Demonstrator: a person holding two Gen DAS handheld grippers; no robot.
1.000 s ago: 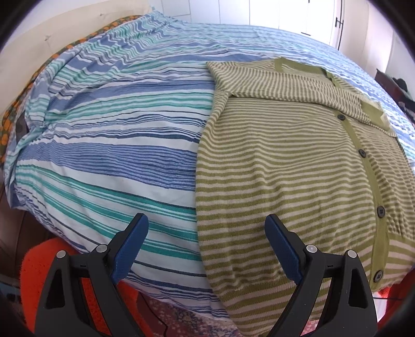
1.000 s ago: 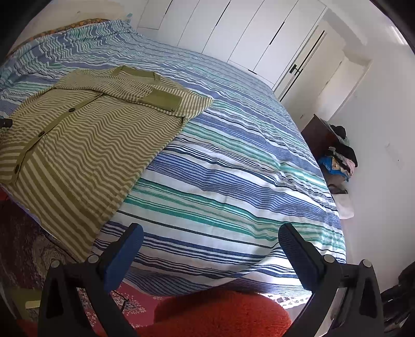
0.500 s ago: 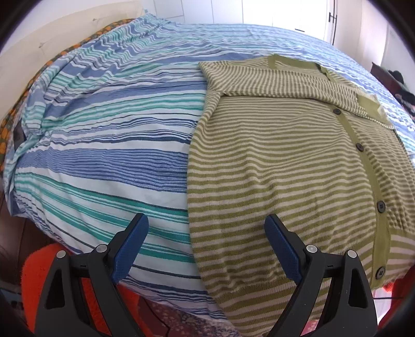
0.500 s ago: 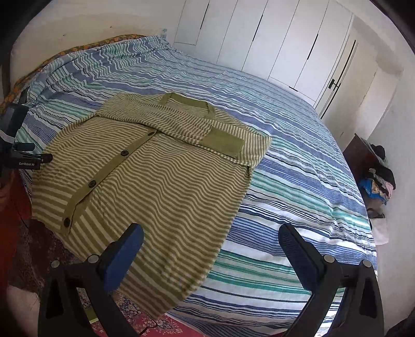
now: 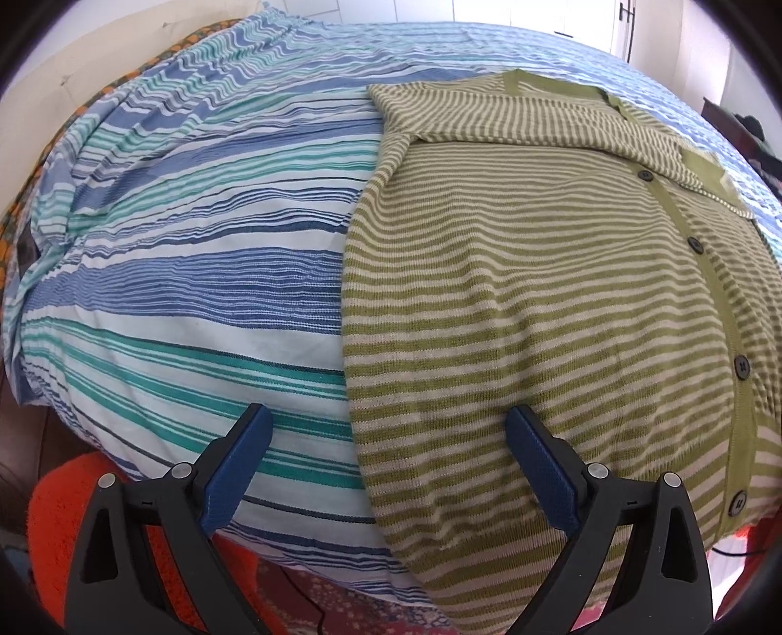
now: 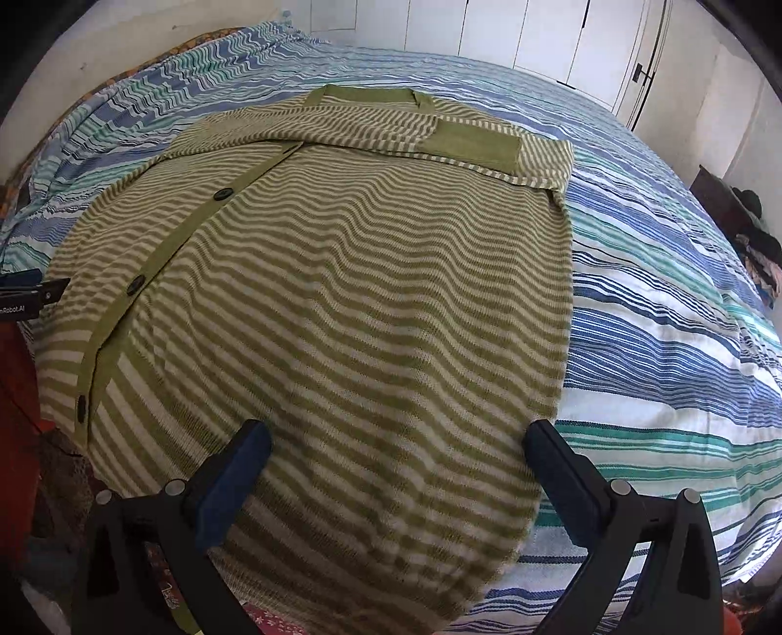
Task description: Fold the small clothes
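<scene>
A green-and-cream striped cardigan (image 5: 537,273) (image 6: 352,293) lies flat and buttoned on the bed, its sleeves folded across the chest and its hem hanging over the near edge. My left gripper (image 5: 388,430) is open just above the cardigan's left side edge near the hem, one finger over the sheet, the other over the knit. My right gripper (image 6: 398,447) is open above the hem's right half, its right fingertip near the cardigan's right edge. Nothing is held. The left gripper's tip (image 6: 29,293) shows at the right wrist view's left border.
The bed (image 5: 195,254) (image 6: 660,303) carries a blue, teal and white striped cover. An orange-red rug (image 5: 54,513) lies on the floor by the bed. White wardrobe doors (image 6: 537,29) stand behind, and a dark stand with piled clothes (image 6: 748,229) is at the right.
The right gripper has swung left and closer, from over the bare cover to over the cardigan's hem. The left gripper has edged nearer the cardigan's left edge. Both stay open.
</scene>
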